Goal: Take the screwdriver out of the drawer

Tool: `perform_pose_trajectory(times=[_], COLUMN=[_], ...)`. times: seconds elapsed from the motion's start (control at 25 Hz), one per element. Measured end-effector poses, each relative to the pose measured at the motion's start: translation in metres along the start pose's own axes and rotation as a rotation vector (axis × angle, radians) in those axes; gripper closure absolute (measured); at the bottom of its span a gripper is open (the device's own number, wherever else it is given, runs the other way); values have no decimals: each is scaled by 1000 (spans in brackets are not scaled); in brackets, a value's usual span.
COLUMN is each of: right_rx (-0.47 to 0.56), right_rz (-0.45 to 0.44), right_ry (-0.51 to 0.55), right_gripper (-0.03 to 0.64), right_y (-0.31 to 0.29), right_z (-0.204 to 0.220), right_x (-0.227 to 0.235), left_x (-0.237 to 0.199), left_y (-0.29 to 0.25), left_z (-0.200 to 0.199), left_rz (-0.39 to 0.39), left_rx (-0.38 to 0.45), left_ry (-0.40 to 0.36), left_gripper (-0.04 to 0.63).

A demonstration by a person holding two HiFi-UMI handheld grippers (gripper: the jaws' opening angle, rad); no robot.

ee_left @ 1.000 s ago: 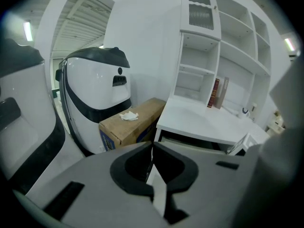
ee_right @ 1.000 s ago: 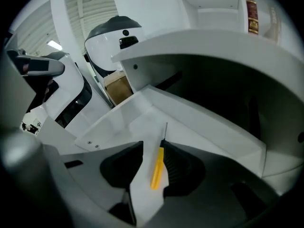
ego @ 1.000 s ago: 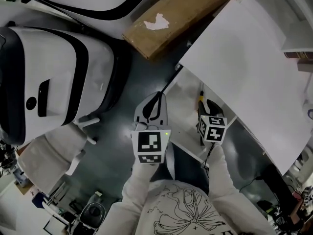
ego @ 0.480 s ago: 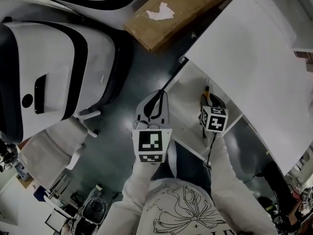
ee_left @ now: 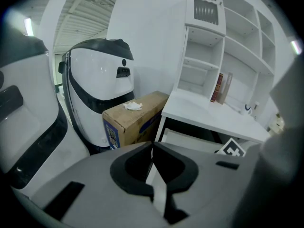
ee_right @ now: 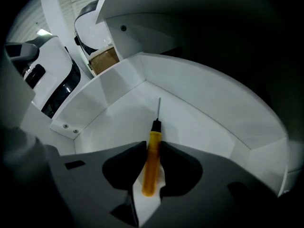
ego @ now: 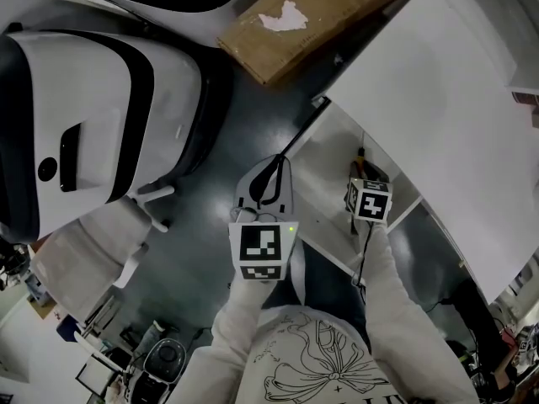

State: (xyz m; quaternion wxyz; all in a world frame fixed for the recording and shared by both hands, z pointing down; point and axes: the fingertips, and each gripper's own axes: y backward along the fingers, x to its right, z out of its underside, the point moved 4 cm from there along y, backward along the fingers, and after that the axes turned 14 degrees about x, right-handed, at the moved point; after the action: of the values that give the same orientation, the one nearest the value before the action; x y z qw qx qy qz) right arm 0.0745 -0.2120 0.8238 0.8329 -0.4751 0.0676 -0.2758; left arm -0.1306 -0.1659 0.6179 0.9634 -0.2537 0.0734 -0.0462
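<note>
A screwdriver [ee_right: 151,167] with a yellow handle and a thin metal shaft lies on the floor of the open white drawer [ee_right: 118,113]. My right gripper [ee_right: 151,148] points steeply down into the drawer. Its jaws have just been closing, and their tips now touch both sides of the handle. In the head view the right gripper [ego: 364,172] sits inside the drawer [ego: 324,162], with the screwdriver [ego: 360,155] just showing beyond it. My left gripper [ego: 271,173] hangs over the dark floor beside the drawer's corner. The left gripper [ee_left: 152,146] is shut and holds nothing.
The white desk top [ego: 438,108] overhangs the drawer at the right. A cardboard box [ego: 312,19] stands on the floor beyond it. A large white and black machine [ego: 93,116] fills the left. White shelves [ee_left: 223,46] rise above the desk.
My right gripper has sunk lower into the drawer, over the screwdriver. The left gripper has hardly moved.
</note>
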Motion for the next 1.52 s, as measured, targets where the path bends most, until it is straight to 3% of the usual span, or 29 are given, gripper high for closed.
perform_pose_trajectory(times=[0.64, 1.32, 1.52], right_rx=[25, 200, 283], right_rz=[1, -17, -2], right_ry=[55, 67, 53], right_gripper=[543, 543, 543], right_y=[26, 149, 187], right_z=[-14, -72, -97], right_x=[-9, -51, -60], left_x=[3, 19, 27], left_y=[17, 74, 93], left_z=[-19, -92, -124], left_rz=[6, 59, 89], left_rx=[37, 213, 277], left_ry=[-2, -6, -39], left_gripper=[584, 584, 584])
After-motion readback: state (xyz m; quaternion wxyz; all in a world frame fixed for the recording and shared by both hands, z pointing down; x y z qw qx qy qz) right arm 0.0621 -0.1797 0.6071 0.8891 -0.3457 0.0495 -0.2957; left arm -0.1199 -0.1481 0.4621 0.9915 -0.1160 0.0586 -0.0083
